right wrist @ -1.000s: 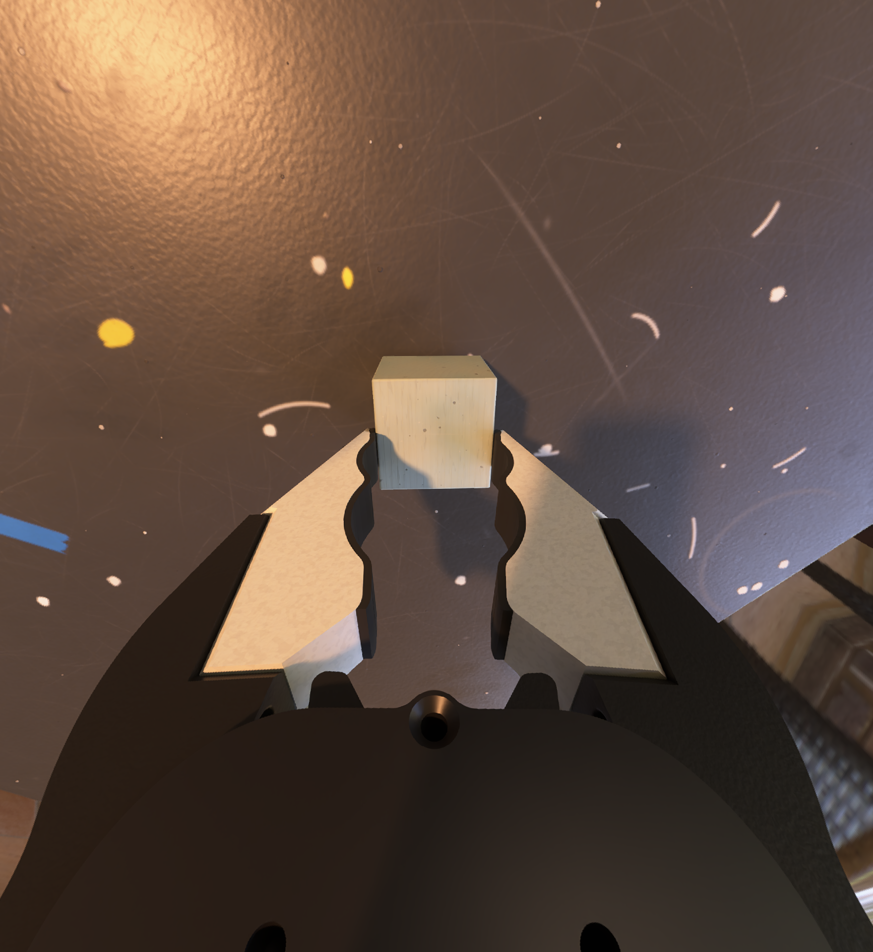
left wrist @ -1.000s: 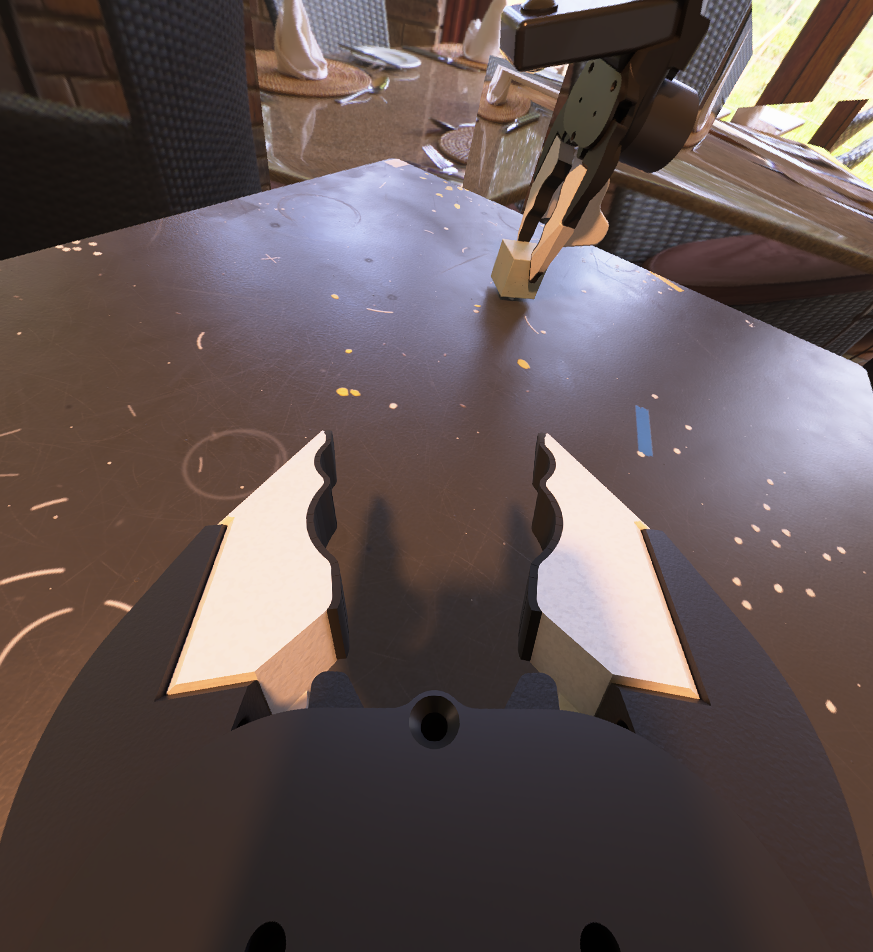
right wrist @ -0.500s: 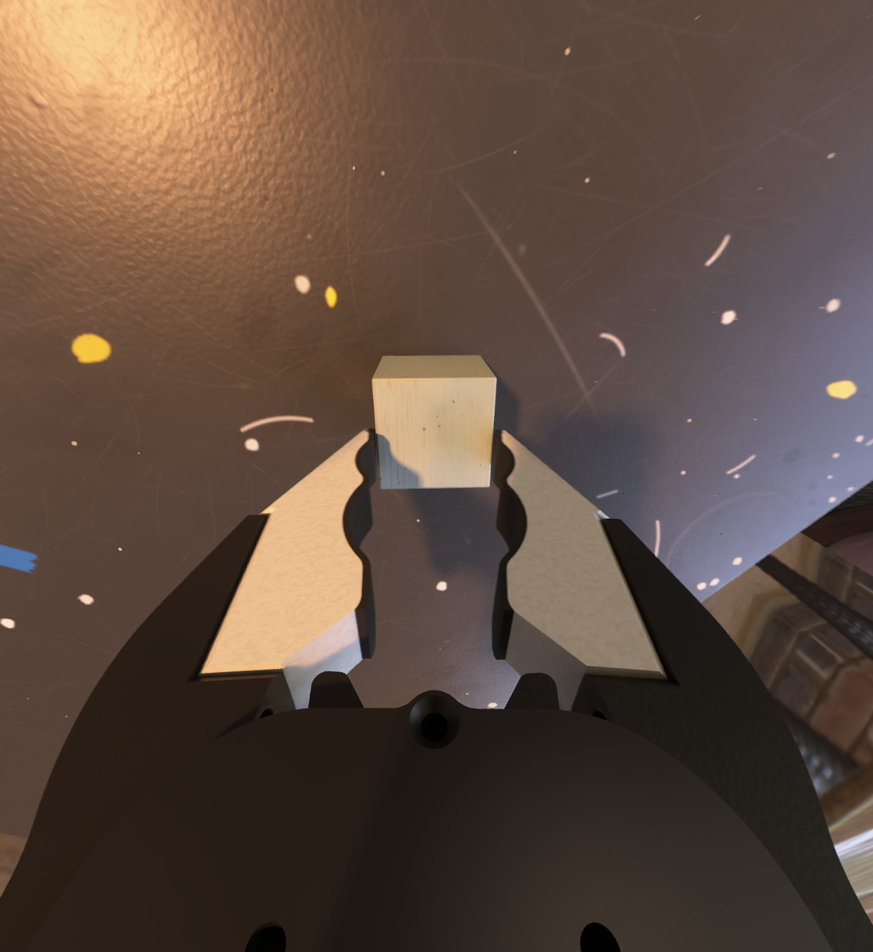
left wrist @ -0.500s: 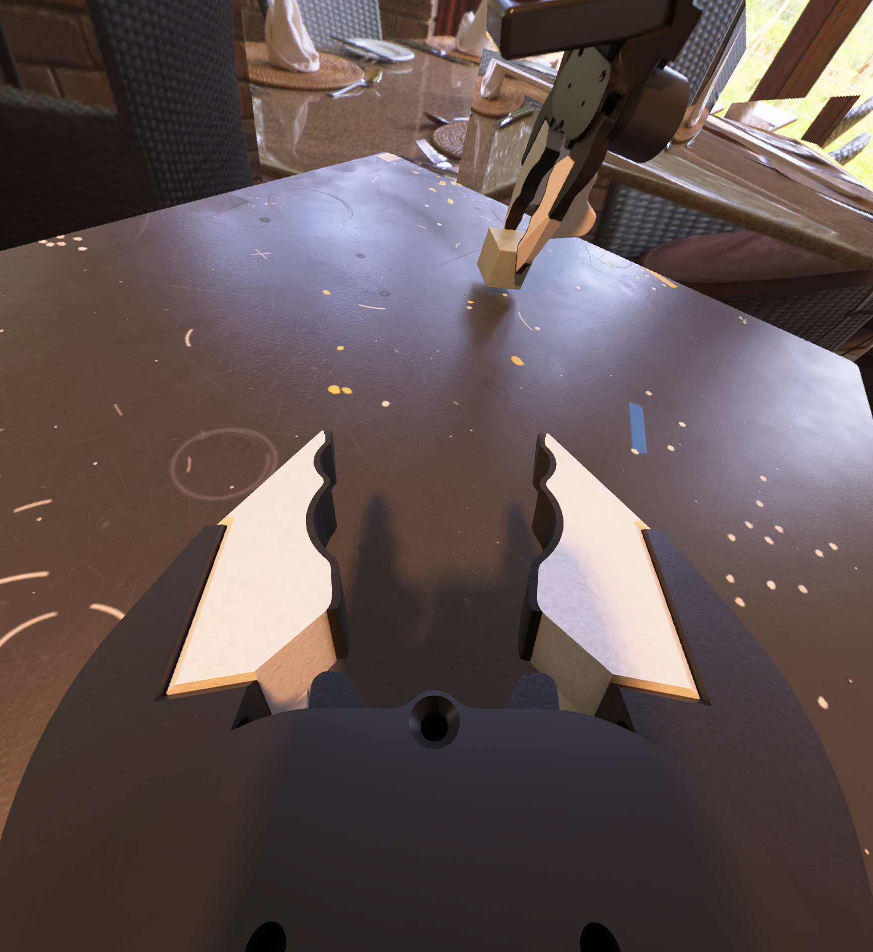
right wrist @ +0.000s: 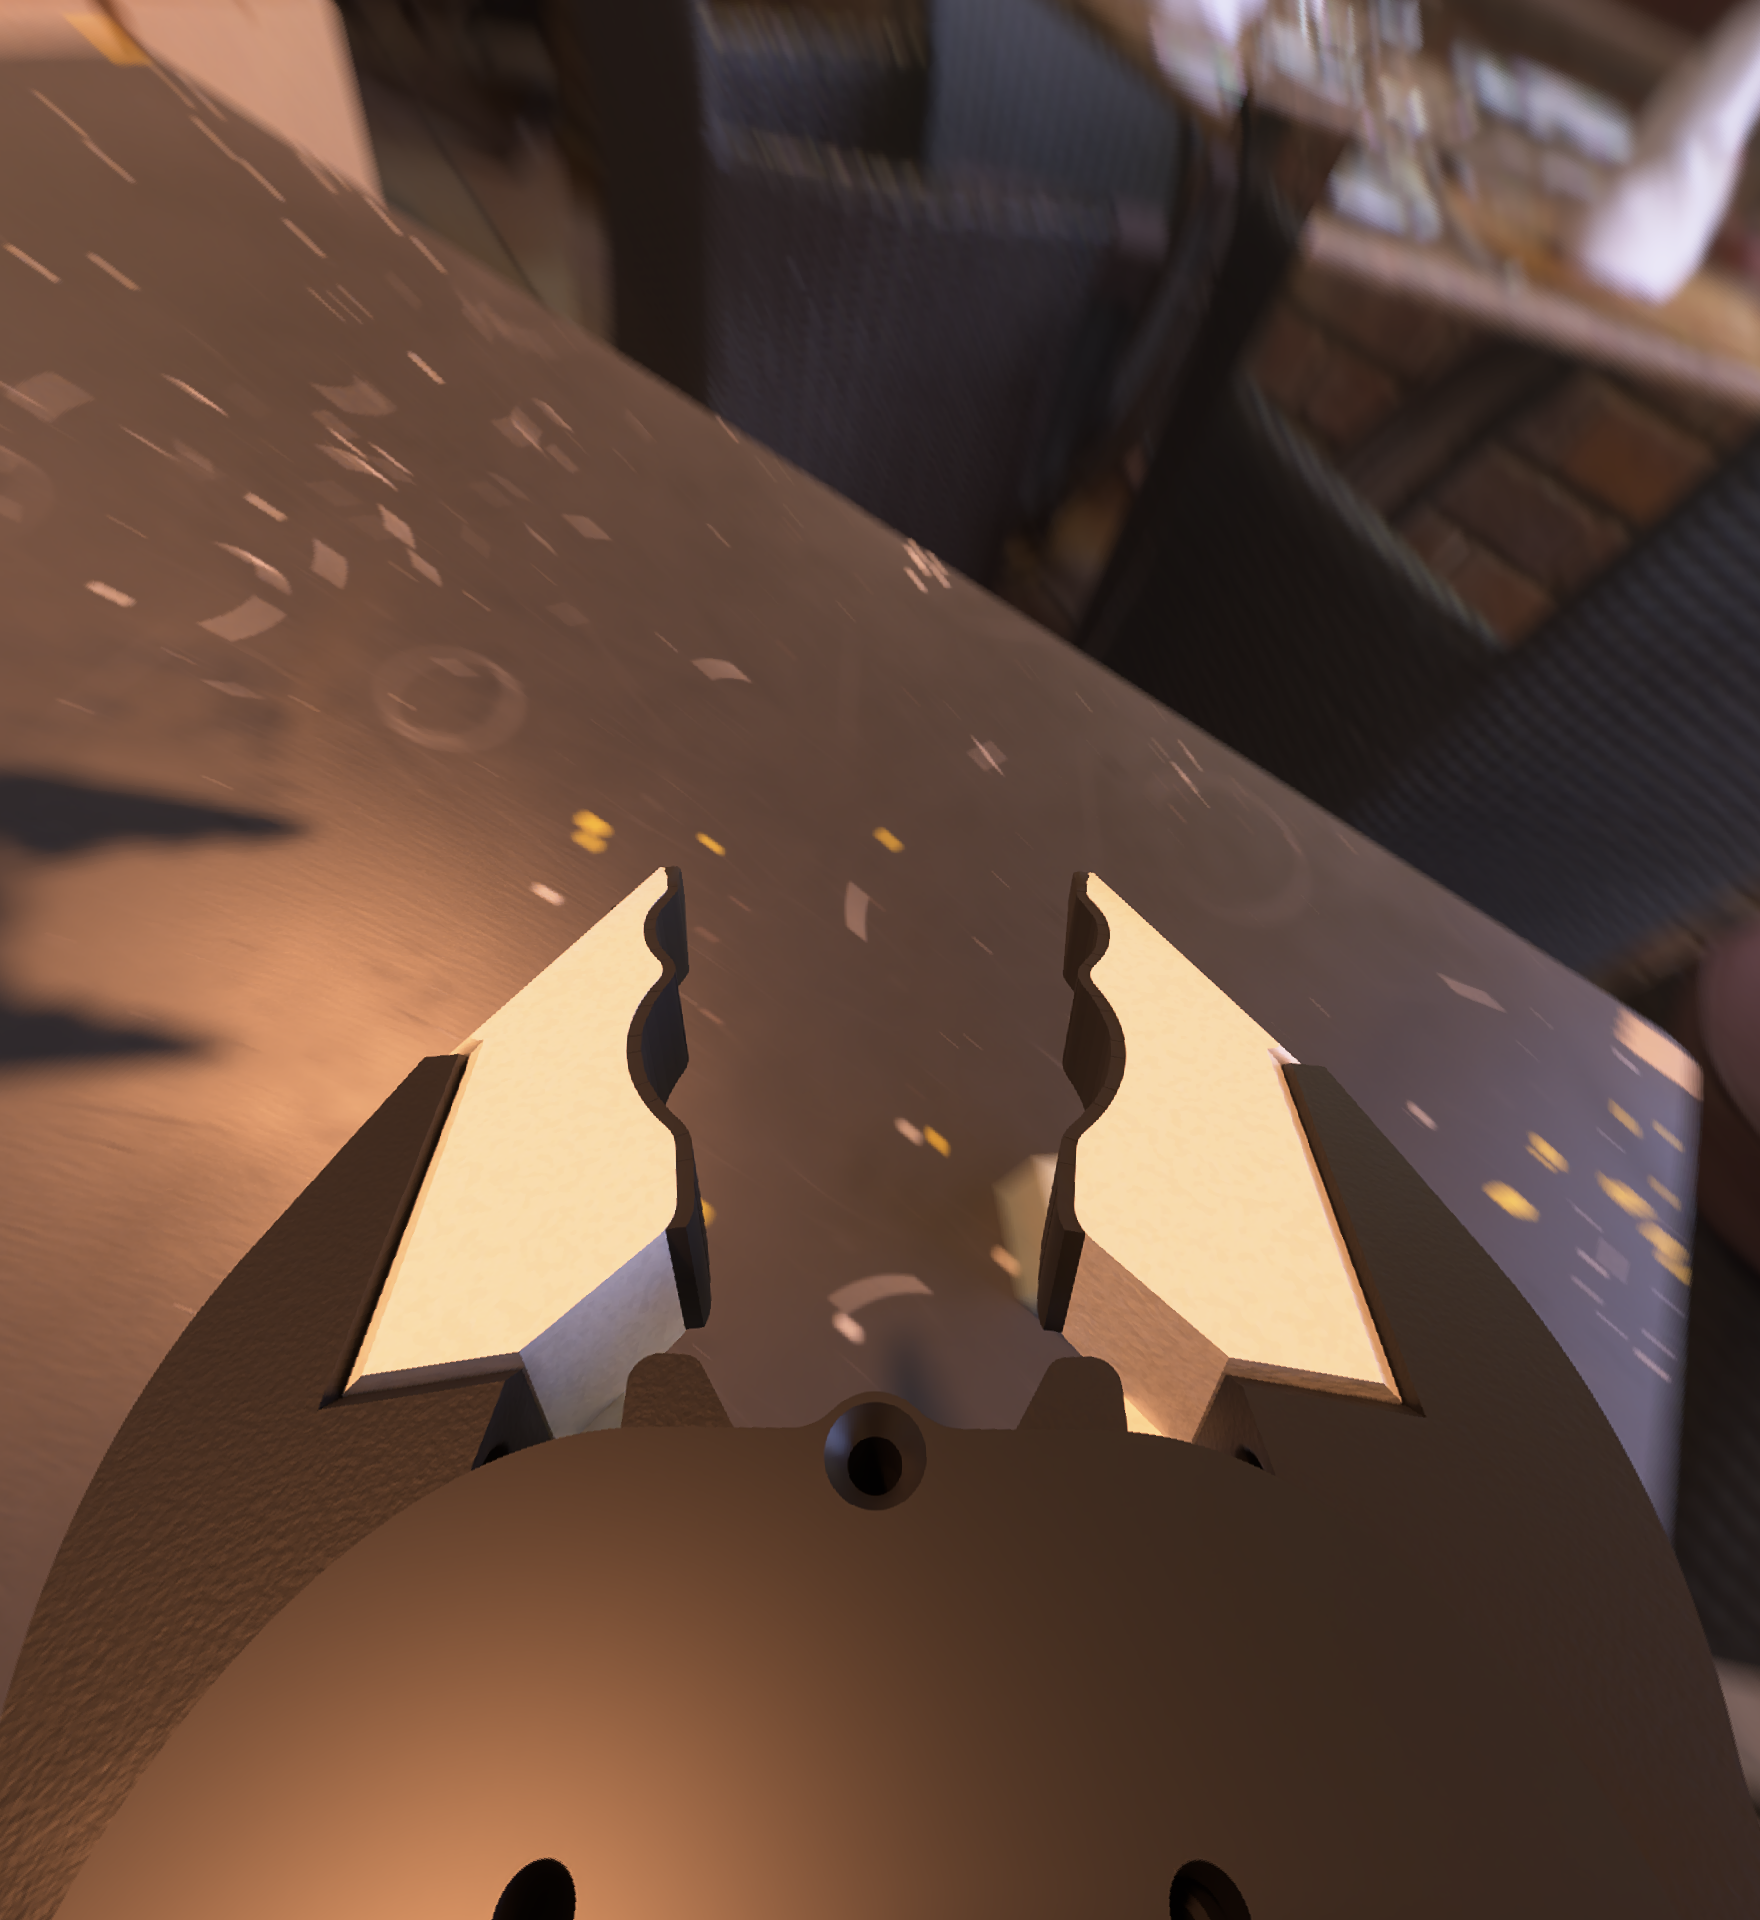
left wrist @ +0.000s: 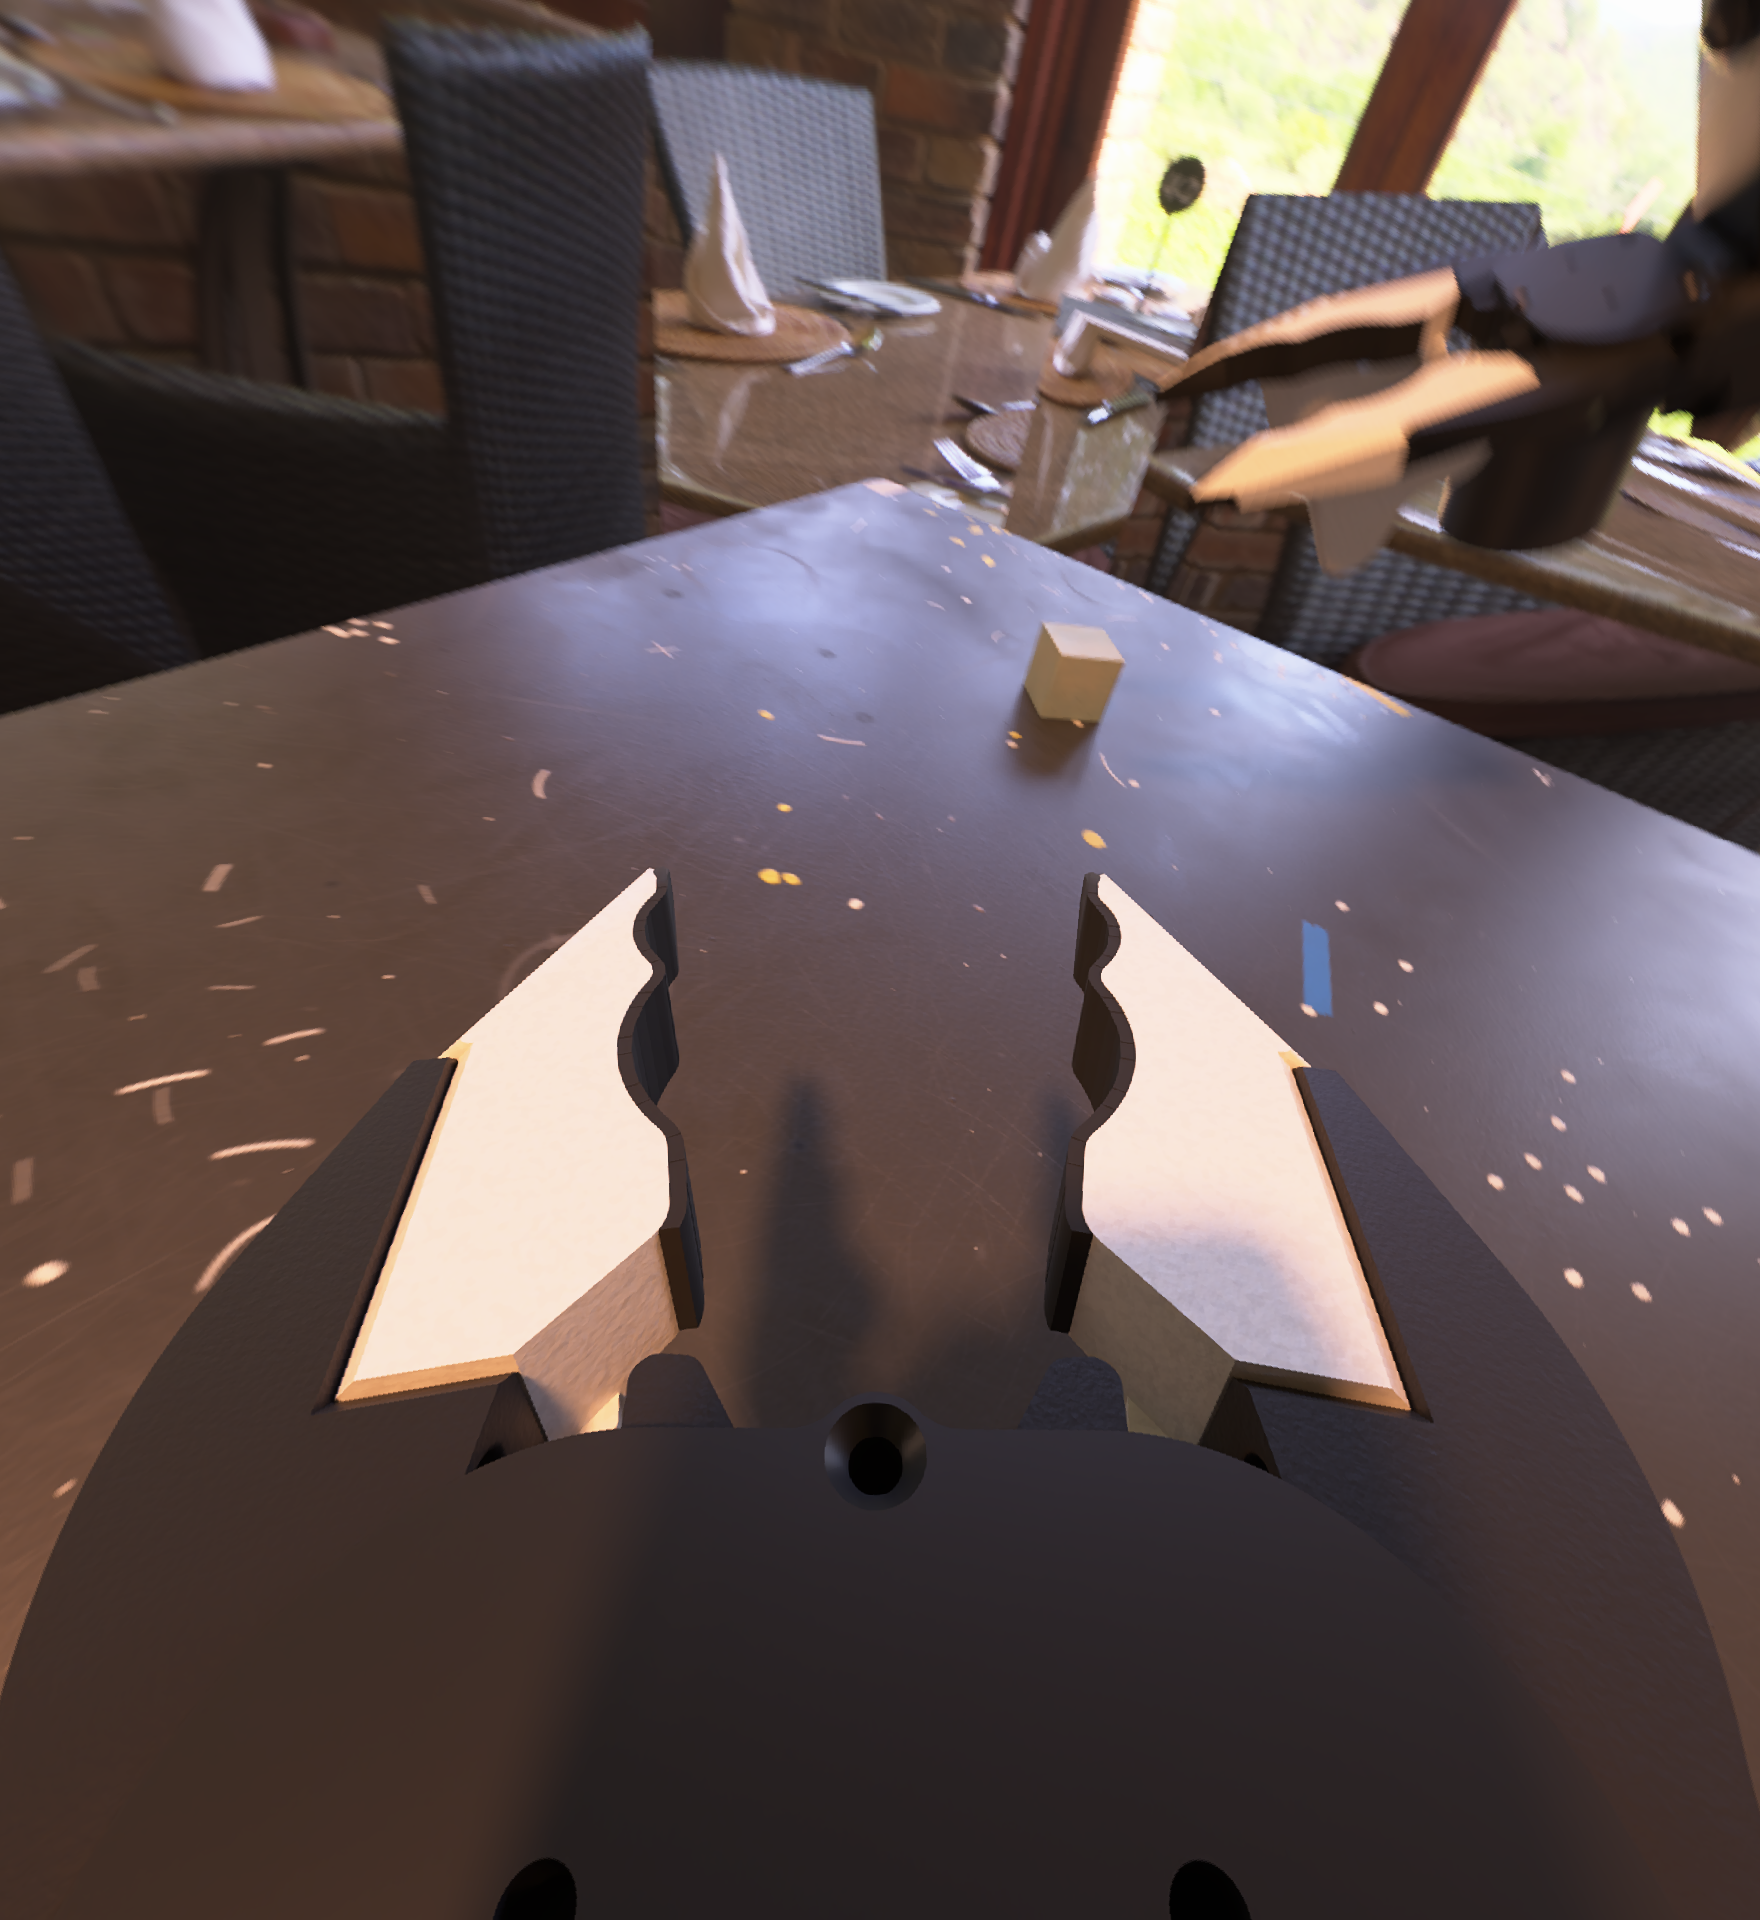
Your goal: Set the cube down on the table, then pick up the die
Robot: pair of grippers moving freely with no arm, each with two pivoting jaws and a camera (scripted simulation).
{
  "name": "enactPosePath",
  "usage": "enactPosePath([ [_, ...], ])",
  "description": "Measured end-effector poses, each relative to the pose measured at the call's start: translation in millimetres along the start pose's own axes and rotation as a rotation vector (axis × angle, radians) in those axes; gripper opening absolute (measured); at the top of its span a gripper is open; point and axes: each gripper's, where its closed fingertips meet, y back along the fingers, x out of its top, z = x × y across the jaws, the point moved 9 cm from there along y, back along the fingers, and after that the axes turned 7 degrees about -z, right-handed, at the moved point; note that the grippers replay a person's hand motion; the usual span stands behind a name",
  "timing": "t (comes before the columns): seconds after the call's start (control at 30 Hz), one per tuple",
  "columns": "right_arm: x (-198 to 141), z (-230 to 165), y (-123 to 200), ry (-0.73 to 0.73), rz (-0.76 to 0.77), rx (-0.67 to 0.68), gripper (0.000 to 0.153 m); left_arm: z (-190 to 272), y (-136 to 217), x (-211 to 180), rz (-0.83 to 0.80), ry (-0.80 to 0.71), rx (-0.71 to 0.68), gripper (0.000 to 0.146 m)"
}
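Cube, small pale wooden one [left wrist: 1071, 671], sits on the dark speckled table [left wrist: 440, 831], well ahead of the empty, wide-open left gripper [left wrist: 874, 894]. Right gripper [right wrist: 874, 894]: spread wide, empty too. No die visible; I'd scan slowly before committing.

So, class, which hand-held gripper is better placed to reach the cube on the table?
Probably left: the left hand-held gripper is open and aimed across the table at the cube. The right hand-held gripper, also open, hangs above and beyond it, pointing sideways.

cube [left wrist: 1071, 672] alone on table [left wrist: 440, 831]; approach unobstructed all sides.
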Motion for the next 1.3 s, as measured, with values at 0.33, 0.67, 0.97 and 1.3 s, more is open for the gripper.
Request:
enactPosePath([
  [0.33,-43.2,-124.6,-51.7,-0.083,0.409,0.230,0.073,-19.8,134.5,13.2,0.036,0.092,0.441,0.075],
  [0.67,-48.7,-144.8,-59.2,-0.040,0.495,0.225,0.068,-109.9,270.9,-46.0,-0.327,0.504,0.913,0.075],
  [0.97,-47.7,-150.5,-60.2,0.006,0.479,0.197,0.069,-148.8,259.2,-98.7,-0.616,0.751,0.846,0.076],
  [1.3,-46.6,-161.9,-62.6,0.108,0.444,0.171,0.069,-152.3,245.2,-117.8,-0.753,0.814,0.832,0.067],
])
